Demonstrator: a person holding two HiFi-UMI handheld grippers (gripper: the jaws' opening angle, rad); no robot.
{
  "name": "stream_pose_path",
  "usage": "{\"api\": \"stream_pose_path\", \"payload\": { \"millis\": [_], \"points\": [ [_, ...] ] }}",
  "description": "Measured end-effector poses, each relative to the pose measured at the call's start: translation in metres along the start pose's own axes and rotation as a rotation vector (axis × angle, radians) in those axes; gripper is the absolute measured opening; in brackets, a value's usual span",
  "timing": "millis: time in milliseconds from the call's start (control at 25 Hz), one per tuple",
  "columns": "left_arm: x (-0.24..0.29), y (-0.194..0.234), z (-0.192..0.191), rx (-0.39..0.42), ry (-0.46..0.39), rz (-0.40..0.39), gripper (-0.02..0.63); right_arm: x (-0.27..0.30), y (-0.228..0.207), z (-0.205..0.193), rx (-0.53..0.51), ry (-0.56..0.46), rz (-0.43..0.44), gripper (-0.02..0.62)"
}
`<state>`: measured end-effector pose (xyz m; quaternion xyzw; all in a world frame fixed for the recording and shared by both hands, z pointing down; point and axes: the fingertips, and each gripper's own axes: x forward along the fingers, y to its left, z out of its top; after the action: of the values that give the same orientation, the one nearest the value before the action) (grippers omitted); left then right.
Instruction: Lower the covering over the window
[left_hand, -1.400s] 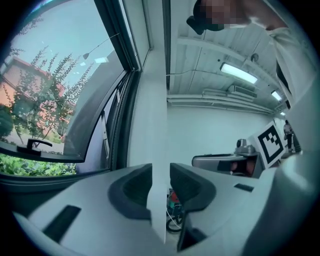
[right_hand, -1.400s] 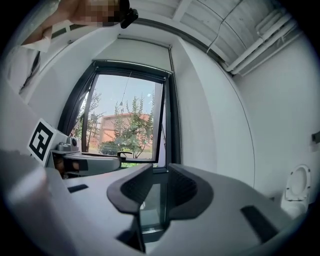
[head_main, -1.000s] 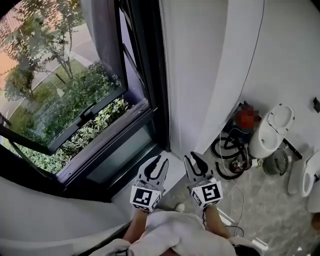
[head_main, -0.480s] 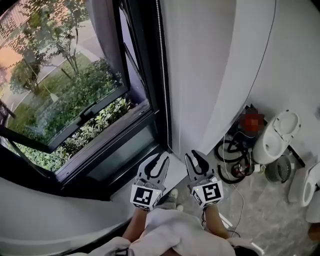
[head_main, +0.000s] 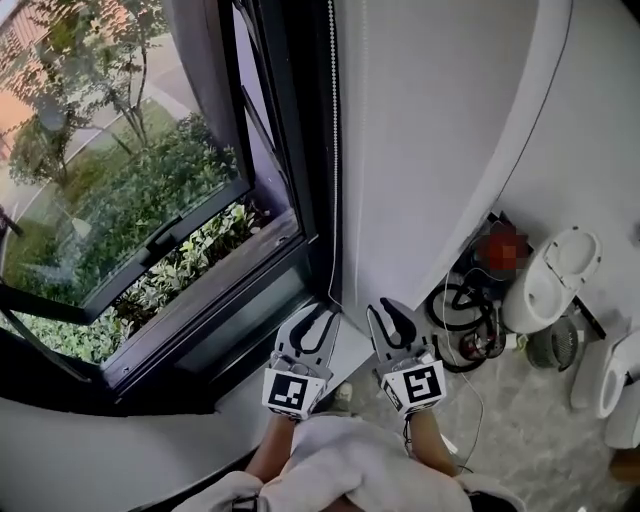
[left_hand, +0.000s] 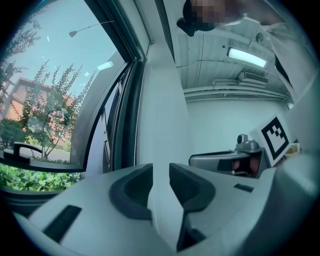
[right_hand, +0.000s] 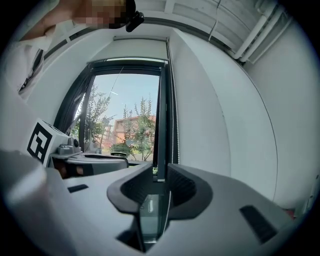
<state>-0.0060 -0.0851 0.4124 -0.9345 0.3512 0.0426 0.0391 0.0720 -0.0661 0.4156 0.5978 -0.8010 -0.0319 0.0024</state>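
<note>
The window frame (head_main: 305, 150) is black, the wall (head_main: 440, 150) at 1 o'clock white, the shrubs (head_main: 120, 220) at 9 o'clock green. The left gripper (head_main: 318, 322) and right gripper (head_main: 388, 318) bear black-and-white marker cubes.

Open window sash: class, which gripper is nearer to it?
Left. The left gripper is below-right of the sash, by the frame; the right gripper lies farther right, before the white wall.

No readable text, labels, numbers

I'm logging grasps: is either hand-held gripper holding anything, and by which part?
Nothing is held. The left hand-held gripper and right hand-held gripper both stand open, jaws apart; the bead chain by the window frame hangs untouched.
</note>
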Motion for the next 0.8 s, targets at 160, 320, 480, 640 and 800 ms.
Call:
{"api": "stream_pose_path", "payload": {
  "millis": [160, 320, 480, 640, 800],
  "points": [
    [0.020, 0.016, -0.004, -0.011, 0.001, -0.005, 0.109, 0.021, -0.008, -0.001, -0.001, 0.009, -0.013, 0.084],
    [0.039, 0.032, -0.006, -0.002, -0.001, -0.011, 0.110, 0.041, -0.013, -0.002, -0.009, 0.020, -0.018, 0.084],
    [0.057, 0.044, -0.006, -0.004, -0.006, -0.017, 0.109, 0.057, -0.020, -0.001, -0.012, 0.023, -0.032, 0.084],
    [0.072, 0.053, -0.007, 0.003, -0.006, -0.023, 0.109, 0.068, -0.024, -0.001, -0.017, 0.028, -0.045, 0.084],
    [0.087, 0.062, -0.008, 0.007, -0.008, -0.012, 0.110, 0.078, -0.029, -0.001, -0.025, 0.037, -0.051, 0.084]
  ]
}}
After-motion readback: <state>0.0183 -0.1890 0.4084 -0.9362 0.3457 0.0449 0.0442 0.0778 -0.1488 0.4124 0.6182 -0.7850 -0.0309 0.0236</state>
